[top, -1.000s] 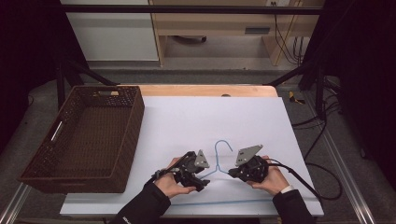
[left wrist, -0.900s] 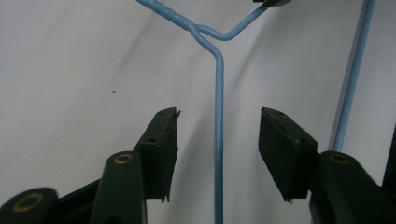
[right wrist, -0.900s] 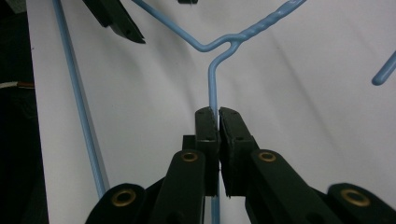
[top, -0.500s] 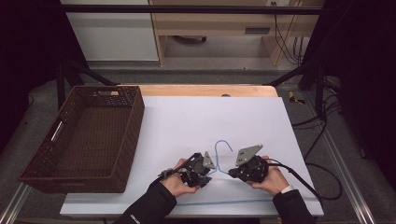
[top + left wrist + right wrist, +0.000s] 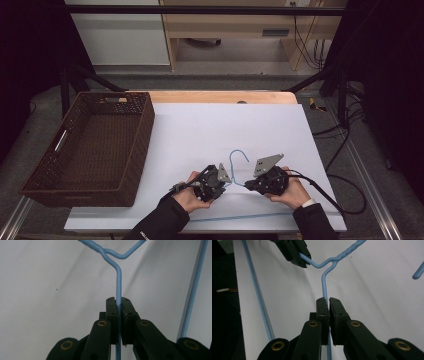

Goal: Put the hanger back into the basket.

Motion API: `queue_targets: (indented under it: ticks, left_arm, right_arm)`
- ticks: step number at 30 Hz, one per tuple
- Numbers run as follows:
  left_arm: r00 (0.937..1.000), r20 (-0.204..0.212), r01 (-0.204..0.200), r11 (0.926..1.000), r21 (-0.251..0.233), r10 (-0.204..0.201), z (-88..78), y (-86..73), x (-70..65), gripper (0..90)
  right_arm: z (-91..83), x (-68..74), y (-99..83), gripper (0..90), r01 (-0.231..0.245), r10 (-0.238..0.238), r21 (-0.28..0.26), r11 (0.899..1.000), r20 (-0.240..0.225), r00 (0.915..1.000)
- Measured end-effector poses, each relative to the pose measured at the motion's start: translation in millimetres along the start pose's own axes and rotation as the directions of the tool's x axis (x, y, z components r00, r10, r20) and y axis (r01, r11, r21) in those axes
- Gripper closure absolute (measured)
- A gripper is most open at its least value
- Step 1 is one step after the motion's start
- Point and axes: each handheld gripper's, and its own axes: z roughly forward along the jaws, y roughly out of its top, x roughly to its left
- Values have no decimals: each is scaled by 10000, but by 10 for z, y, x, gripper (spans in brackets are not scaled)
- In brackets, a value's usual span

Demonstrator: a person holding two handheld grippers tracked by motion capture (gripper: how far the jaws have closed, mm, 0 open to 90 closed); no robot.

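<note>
Wicker basket (image 5: pixel 90 145) sits empty at the bench's (image 5: pixel 200 125) left. The left hand-held gripper (image 5: pixel 223 182) has just closed onto one shoulder of the blue wire hanger (image 5: pixel 239 159); the right hand-held gripper (image 5: pixel 248 186) pinches the other. Thin wire may twist or slip if they pull unevenly. Its hook points away, bottom bar running left-right near the bench's front edge.

Light blue wire hanger (image 5: pixel 239 172), thin, glossy coating. Lies flat on the white counter (image 5: pixel 200 125), lower centre of the high view. Hook end points toward the top of the frame, curling right. Twisted neck just below it. Two shoulders slope down left and right; long bottom bar runs near the counter's lower edge.
</note>
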Motion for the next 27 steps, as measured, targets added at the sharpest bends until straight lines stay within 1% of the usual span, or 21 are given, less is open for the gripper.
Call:
queue_targets:
  ticks: [2, 6, 8, 9, 10, 12, 13, 15, 16, 18, 19, 20, 21, 22, 23, 24, 25, 26, 27]
  left_arm:
    - [10000, 23, 12, 10000, -35, -12, -23, 4, -14, 867]
    - [9996, 239, 150, 9997, -215, -145, -87, 1, -36, 869]
    - [9992, 343, 215, 9993, -304, -204, -121, 4, -54, 869]
    - [9989, 420, 242, 9990, -369, -227, -140, 7, -62, 869]
    - [9989, 414, 238, 9988, -418, -221, -162, 13, -70, 869]
    - [9990, 417, 210, 9982, -554, -187, -215, 27, -89, 870]
    - [9992, 341, 226, 9976, -657, -204, -244, 33, -100, 870]
    - [9993, 316, 233, 9958, -883, -206, -308, 42, -111, 870]
    - [9993, 321, 245, 9952, -951, -215, -343, 45, -111, 870]
    - [9993, 281, 263, 9925, -1192, -231, -415, 46, -107, 870]
    - [9993, 250, 316, 9910, -1303, -286, -462, 46, -101, 870]
    - [9993, 227, 339, 9903, -1349, -311, -493, 46, -95, 870]
    - [9994, 186, 329, 9895, -1407, -306, -523, 44, -88, 870]
    - [9993, 80, 366, 9877, -1519, -358, -574, 39, -75, 870]
    - [9991, 64, 435, 9865, -1577, -431, -613, 35, -58, 870]
    - [9987, -26, 502, 9836, -1731, -514, -654, 25, -35, 870]
    - [9982, -76, 571, 9825, -1772, -594, -677, 20, -21, 870]
    - [9971, -200, 690, 9797, -1880, -741, -730, -1, 29, 870]
    - [9971, -200, 690, 9797, -1880, -741, -730, -1, 29, 870]
  right_arm:
    - [-18, 7, 7, 870, -71, 71, -3, 10000, 27, 10000]
    - [-65, 22, 24, 863, -210, 210, -91, 9997, -40, 9998]
    - [-107, 29, 30, 862, -239, 236, -311, 9992, -108, 9997]
    - [-143, 28, 35, 844, -221, 215, -447, 9988, -132, 9997]
    - [-185, 35, 40, 822, -343, 335, -606, 9976, -140, 9993]
    - [-282, 48, 45, 800, -378, 384, -921, 9950, 42, 9993]
    - [-331, 48, 43, 774, -446, 460, -1104, 9929, 103, 9989]
    - [-433, 42, 32, 747, -571, 628, -1485, 9873, 345, 9974]
    - [-481, 36, 25, 705, -643, 731, -1635, 9845, 485, 9961]
    - [-575, 34, 9, 675, -819, 1004, -1965, 9771, 862, 9912]
    - [-613, 32, 1, 635, -875, 1109, -2152, 9727, 991, 9889]
    - [-681, 27, -18, 578, -1002, 1351, -2406, 9654, 1332, 9818]
    - [-681, 27, -18, 578, -1002, 1351, -2406, 9654, 1332, 9818]
    - [-702, 25, -29, 543, -1052, 1445, -2511, 9622, 1436, 9790]
    - [-735, 17, -50, 514, -1171, 1642, -2669, 9566, 1616, 9731]
    - [-760, 4, -70, 493, -1231, 1764, -2767, 9530, 1769, 9683]
    - [-790, -13, -100, 450, -1368, 2003, -2992, 9443, 1930, 9605]
    - [-838, -47, -147, 374, -1632, 2425, -3327, 9288, 2124, 9466]
    - [-838, -47, -147, 374, -1632, 2425, -3327, 9288, 2124, 9466]
